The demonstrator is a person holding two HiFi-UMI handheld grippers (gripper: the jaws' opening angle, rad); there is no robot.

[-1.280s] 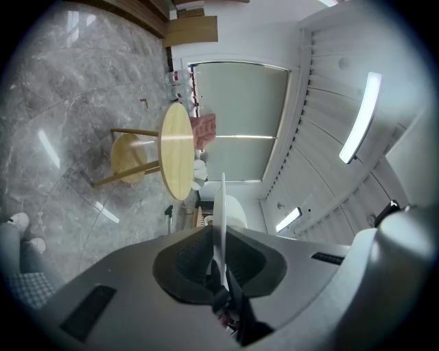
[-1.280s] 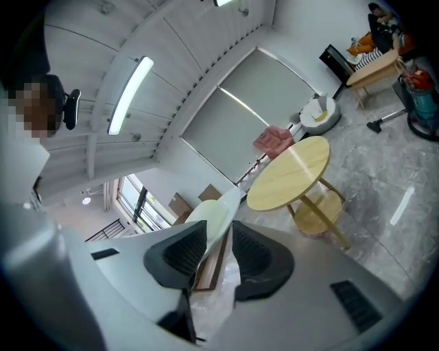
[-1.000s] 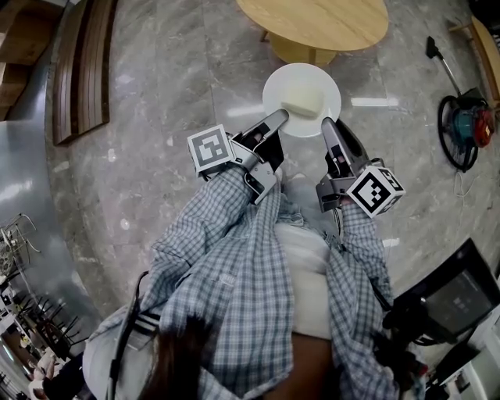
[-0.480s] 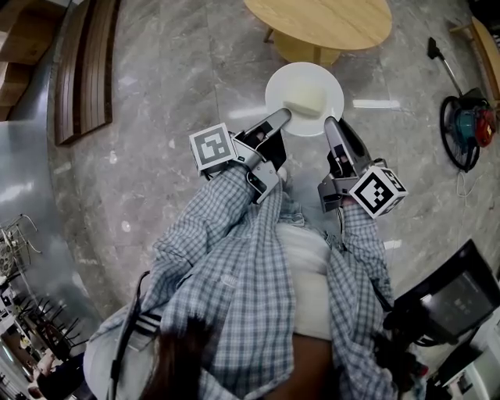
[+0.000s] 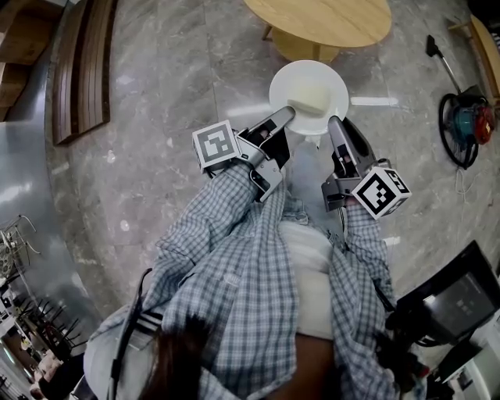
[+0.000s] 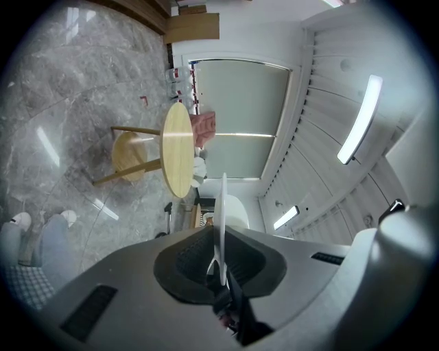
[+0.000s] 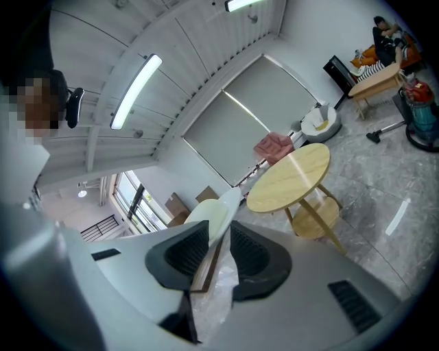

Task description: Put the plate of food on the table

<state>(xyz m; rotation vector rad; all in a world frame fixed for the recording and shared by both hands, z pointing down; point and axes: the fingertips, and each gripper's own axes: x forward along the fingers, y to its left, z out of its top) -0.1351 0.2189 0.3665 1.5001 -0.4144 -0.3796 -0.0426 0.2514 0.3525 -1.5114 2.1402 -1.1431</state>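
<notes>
A white plate (image 5: pixel 308 98) with a pale block of food (image 5: pixel 307 99) hangs in the air over the marble floor, just short of the round wooden table (image 5: pixel 328 19). My left gripper (image 5: pixel 287 116) is shut on the plate's near-left rim, and my right gripper (image 5: pixel 336 123) is shut on its near-right rim. In the left gripper view the plate (image 6: pixel 223 212) shows edge-on, pinched between the dark pads, with the table (image 6: pixel 177 147) ahead. In the right gripper view the plate's rim (image 7: pixel 218 209) sits between the pads, and the table (image 7: pixel 288 178) stands beyond it.
A wooden bench (image 5: pixel 82 70) lies along the left. A red and blue machine with a hose (image 5: pixel 467 129) and a long-handled tool (image 5: pixel 441 58) are on the floor at the right. A dark screen (image 5: pixel 457 301) is at the lower right. The table has a lower shelf (image 7: pixel 312 216).
Both grippers and the plate have moved forward, closer to the table's edge. The hold on the plate is unchanged.
</notes>
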